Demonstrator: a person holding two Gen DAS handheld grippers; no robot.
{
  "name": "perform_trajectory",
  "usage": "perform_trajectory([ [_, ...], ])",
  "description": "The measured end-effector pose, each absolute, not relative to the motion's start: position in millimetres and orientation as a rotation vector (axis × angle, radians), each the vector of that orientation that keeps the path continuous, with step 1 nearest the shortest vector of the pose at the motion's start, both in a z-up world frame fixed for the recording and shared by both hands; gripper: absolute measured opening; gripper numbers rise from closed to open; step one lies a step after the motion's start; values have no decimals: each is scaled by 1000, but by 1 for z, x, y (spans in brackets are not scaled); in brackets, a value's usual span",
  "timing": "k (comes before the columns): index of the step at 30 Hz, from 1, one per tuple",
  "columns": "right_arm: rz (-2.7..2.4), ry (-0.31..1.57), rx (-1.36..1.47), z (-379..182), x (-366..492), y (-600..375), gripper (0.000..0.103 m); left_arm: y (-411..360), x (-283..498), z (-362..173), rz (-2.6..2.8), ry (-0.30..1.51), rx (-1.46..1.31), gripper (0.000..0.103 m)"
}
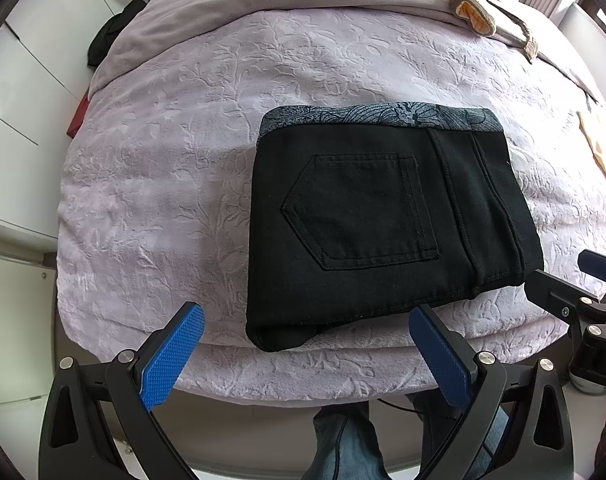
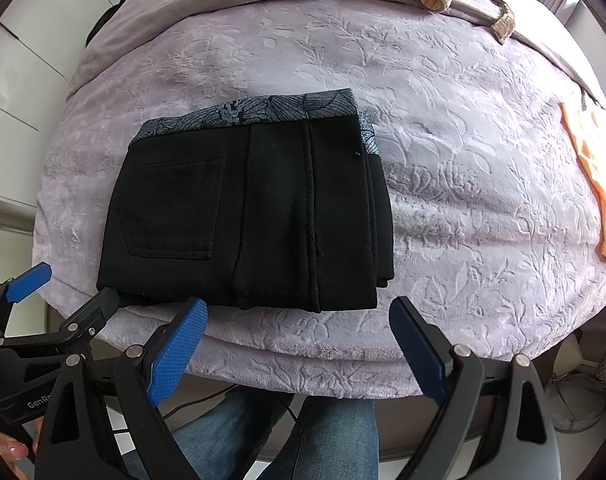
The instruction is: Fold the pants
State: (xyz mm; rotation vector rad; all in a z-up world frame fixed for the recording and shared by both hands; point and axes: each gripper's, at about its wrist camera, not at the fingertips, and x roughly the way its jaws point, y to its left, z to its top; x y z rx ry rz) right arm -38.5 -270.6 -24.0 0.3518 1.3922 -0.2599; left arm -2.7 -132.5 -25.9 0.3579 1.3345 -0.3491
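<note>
The black pants (image 1: 383, 220) lie folded into a compact rectangle on the lilac embossed blanket (image 1: 163, 184), back pocket up, grey floral lining along the far edge. They also show in the right wrist view (image 2: 247, 216). My left gripper (image 1: 307, 320) is open and empty, held just in front of the fold's near edge. My right gripper (image 2: 299, 312) is open and empty, also in front of the near edge. The right gripper shows at the right of the left wrist view (image 1: 575, 280); the left gripper shows at the left of the right wrist view (image 2: 63, 284).
A beige and orange quilted garment (image 1: 475, 4) lies at the far right of the bed. An orange cloth (image 2: 595, 176) lies on the right side. White cabinets (image 1: 19, 92) stand to the left. The person's jeans-clad legs (image 2: 263, 436) are below the bed edge.
</note>
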Motion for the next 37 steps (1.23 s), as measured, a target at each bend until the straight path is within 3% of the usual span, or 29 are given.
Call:
perform_trajectory([
  [37, -266, 1411, 343, -33, -38, -268, 94, -135, -3, -27, -367, 1332, 352, 103],
])
